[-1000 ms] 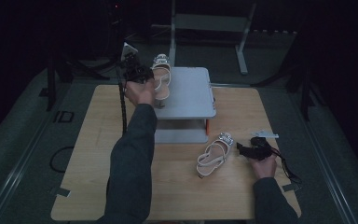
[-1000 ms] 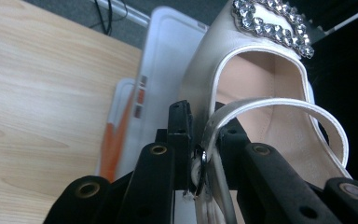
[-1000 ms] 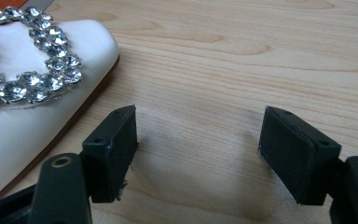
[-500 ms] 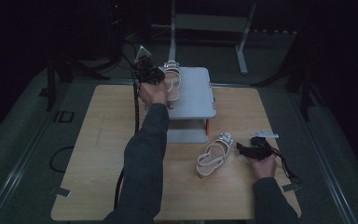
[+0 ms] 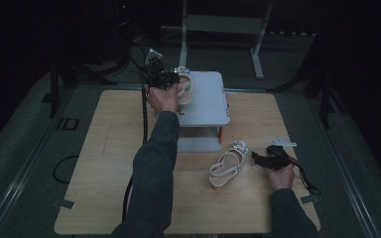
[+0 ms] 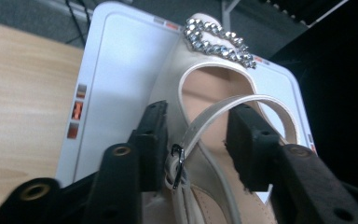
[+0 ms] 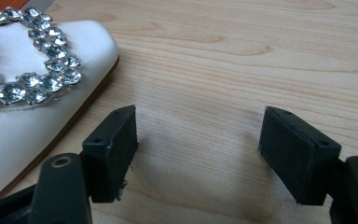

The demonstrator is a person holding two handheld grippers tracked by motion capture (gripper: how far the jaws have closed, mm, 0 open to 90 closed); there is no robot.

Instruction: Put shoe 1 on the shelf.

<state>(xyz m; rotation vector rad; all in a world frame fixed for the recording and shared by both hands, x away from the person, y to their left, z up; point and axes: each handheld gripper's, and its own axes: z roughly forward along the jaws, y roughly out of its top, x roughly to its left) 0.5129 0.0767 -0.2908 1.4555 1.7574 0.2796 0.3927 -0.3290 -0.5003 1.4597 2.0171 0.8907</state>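
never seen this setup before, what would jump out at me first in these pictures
The rhinestone-trimmed white sandal on the raised white platform, with the left gripper straddling its ankle strap at the buckle. A matching sandal lies on the wooden table, just beside the open right gripper, which holds nothing.

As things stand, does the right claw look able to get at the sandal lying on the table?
Probably yes: the right claw is open, beside the sandal's jeweled toe, with bare table between its jaws and nothing blocking.
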